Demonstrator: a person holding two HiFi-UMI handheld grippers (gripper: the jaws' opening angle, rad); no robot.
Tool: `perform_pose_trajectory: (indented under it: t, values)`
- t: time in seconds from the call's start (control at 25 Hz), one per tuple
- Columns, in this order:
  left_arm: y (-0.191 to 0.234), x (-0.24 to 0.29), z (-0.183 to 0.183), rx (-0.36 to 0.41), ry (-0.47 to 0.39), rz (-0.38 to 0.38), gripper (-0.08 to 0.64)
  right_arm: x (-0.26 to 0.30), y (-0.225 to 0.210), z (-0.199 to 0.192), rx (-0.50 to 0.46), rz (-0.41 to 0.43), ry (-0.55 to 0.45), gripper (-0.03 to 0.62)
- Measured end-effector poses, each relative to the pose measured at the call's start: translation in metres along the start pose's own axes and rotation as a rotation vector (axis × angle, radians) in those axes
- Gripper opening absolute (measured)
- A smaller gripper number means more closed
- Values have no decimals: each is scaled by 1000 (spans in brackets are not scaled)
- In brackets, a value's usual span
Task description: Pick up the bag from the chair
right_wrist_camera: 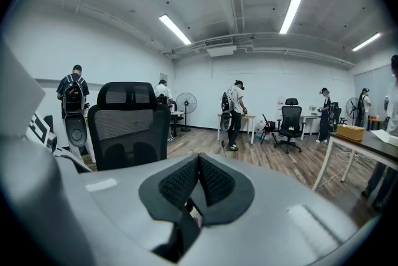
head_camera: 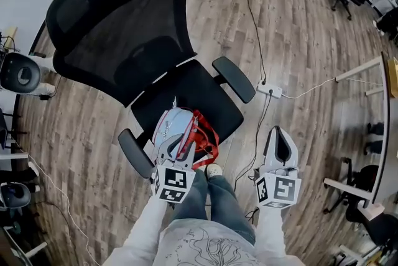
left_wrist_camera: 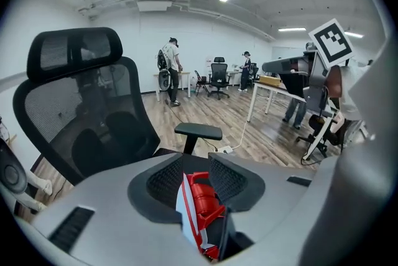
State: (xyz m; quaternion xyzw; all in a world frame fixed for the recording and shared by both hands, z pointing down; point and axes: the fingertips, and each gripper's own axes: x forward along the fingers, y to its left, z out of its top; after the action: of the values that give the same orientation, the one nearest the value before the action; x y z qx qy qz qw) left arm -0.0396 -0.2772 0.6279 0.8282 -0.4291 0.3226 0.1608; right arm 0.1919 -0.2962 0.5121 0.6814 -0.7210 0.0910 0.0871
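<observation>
A light blue and white bag (head_camera: 171, 126) with red straps (head_camera: 202, 137) hangs at the front edge of the black office chair's seat (head_camera: 199, 94). My left gripper (head_camera: 176, 148) is shut on the bag's red handle (left_wrist_camera: 202, 196), which fills the gap between its jaws in the left gripper view. My right gripper (head_camera: 279, 139) hovers over the floor to the right of the chair, shut with nothing in it; its pads (right_wrist_camera: 211, 179) meet in the right gripper view.
The chair's mesh back (head_camera: 118, 28) and armrests (head_camera: 234, 78) rise behind the bag. A power strip (head_camera: 270, 91) and cables lie on the wood floor. Desks, other chairs (left_wrist_camera: 218, 75) and several people (right_wrist_camera: 236, 109) stand farther back.
</observation>
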Motion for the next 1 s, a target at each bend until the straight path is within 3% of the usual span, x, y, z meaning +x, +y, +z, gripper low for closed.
perform_pose_trajectory:
  t: [0.44, 1.0]
  values:
    - [-47, 52, -45, 110, 205, -197, 213, -5, -22, -21, 3, -56, 46, 9]
    - [-69, 84, -93, 212, 445, -290, 212, -11, -37, -35, 26, -109, 72, 9]
